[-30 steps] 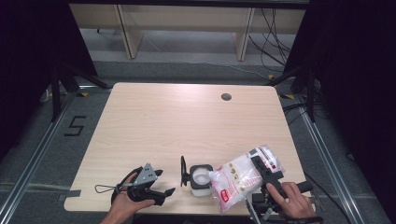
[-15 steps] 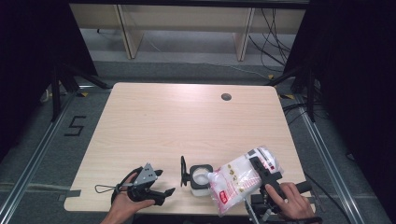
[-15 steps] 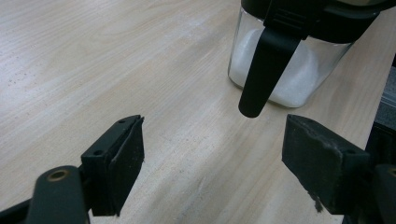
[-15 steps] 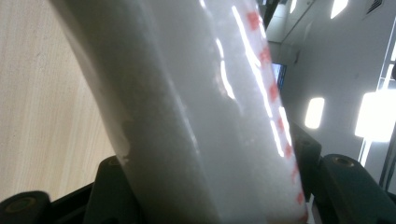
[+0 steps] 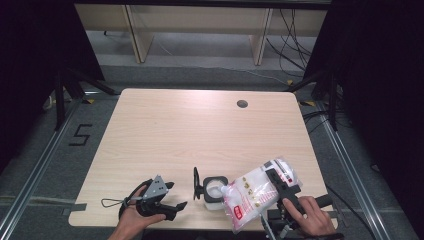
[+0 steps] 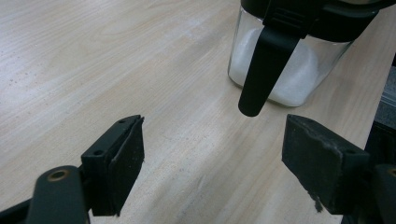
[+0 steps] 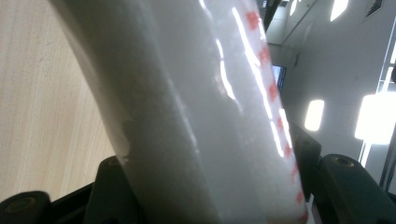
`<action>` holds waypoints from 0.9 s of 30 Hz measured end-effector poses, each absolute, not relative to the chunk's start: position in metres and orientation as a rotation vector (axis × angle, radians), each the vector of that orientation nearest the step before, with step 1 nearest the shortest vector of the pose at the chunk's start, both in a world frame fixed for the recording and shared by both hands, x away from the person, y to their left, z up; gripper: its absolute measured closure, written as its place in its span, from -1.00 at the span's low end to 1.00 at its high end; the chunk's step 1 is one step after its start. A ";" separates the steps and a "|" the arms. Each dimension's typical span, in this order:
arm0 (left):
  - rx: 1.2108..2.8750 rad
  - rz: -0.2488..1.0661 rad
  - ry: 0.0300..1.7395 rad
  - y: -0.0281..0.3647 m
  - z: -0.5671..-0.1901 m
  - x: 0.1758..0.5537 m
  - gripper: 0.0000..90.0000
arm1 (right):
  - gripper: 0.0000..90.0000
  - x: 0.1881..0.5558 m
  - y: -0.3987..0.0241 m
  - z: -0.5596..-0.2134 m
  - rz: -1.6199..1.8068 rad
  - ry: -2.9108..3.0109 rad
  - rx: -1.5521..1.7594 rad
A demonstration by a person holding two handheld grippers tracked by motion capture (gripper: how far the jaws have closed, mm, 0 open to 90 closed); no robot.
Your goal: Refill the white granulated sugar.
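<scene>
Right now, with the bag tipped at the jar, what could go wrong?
The bag, clamped in the right gripper, could spill white grains past the jar onto the table. The jar sits near the table's front edge, and the left gripper is open beside it, so a nudge might tip it.

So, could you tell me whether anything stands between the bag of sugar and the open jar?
Nothing visible does: the bag, clamped in the right hand-held gripper, tilts with its corner at the jar, whose lid is flipped open.
</scene>
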State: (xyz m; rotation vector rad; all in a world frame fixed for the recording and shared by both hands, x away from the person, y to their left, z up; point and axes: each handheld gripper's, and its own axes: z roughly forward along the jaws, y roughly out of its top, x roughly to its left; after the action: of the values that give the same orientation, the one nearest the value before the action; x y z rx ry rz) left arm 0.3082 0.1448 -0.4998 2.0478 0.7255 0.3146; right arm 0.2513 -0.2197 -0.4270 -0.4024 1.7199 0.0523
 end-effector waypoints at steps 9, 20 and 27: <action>2.066 0.324 0.715 0.146 -0.500 0.309 -0.55 | 0.02 0.252 -0.220 -0.429 0.057 1.732 -0.390; 2.060 0.321 0.719 0.146 -0.499 0.309 -0.55 | 0.02 0.252 -0.219 -0.428 0.073 1.704 -0.424; 2.045 0.310 0.748 0.145 -0.500 0.307 -0.55 | 0.02 0.251 -0.219 -0.428 0.071 1.726 -0.399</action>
State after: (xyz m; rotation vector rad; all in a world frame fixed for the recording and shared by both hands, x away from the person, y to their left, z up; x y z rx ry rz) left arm 0.3069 0.1446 -0.5001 2.0454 0.7477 0.3095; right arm 0.2506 -0.2189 -0.4276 -0.3986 1.7259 0.0713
